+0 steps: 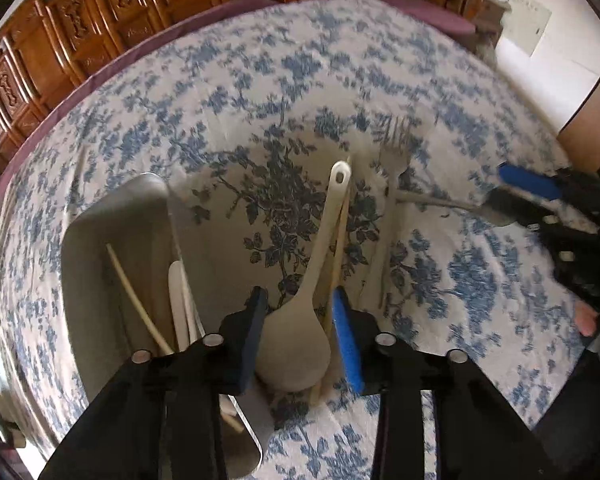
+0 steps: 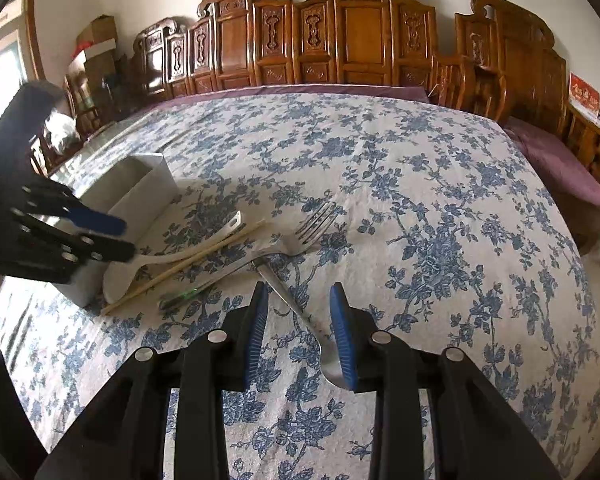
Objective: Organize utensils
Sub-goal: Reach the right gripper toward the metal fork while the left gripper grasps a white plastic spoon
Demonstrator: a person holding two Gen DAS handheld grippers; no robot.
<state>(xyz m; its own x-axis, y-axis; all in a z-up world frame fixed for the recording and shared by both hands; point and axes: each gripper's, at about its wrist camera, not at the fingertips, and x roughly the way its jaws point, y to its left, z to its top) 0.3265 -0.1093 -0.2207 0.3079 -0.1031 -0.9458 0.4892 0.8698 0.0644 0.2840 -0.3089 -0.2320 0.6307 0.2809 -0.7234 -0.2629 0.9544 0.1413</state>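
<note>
A white rice paddle [image 1: 304, 312] lies on the flowered tablecloth with its broad end between the open fingers of my left gripper [image 1: 300, 334]; it also shows in the right wrist view [image 2: 140, 268]. A wooden chopstick [image 1: 334, 280] lies beside it. A metal fork [image 1: 394, 184] lies further out, also in the right wrist view [image 2: 300, 236]. A metal spoon [image 2: 308, 320] lies between the open fingers of my right gripper [image 2: 300, 334], its bowl by the right pad. A grey holder box [image 1: 112, 240] at the left holds a chopstick and white utensils.
The round table [image 2: 440, 200] carries a blue-flowered cloth. Carved wooden chairs [image 2: 360, 28] stand along its far edge. The left gripper [image 2: 100, 236] hangs over the paddle and the box [image 2: 140, 188] in the right wrist view. A green-tinted utensil handle [image 2: 188, 294] lies under the fork.
</note>
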